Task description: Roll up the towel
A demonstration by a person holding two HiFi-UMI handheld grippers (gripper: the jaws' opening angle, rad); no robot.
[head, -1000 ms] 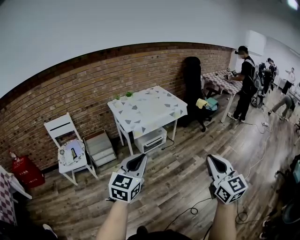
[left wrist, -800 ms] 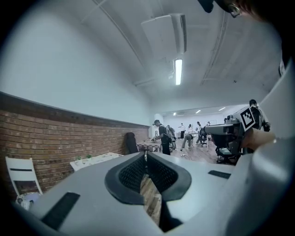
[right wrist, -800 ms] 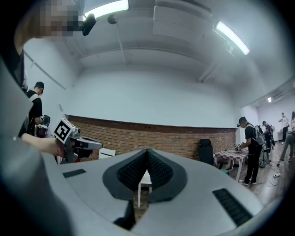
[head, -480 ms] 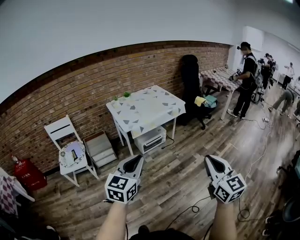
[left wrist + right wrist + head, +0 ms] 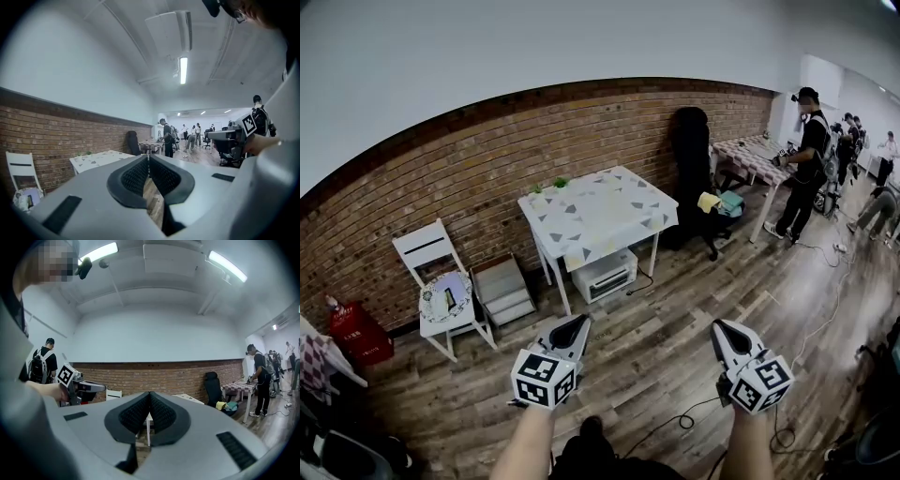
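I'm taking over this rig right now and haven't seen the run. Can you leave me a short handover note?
Left gripper: shut, nothing between its jaws, held out above the wooden floor.
Right gripper: shut, also empty.
Towel: none that I can pick out. The patterned table ahead shows only small plants at its back edge. Yellow and teal cloth-like things lie on the black chair, too small to identify.
Done: nothing of the rolling shows.
Left: probably everything. Find the towel, reach it, roll it up.
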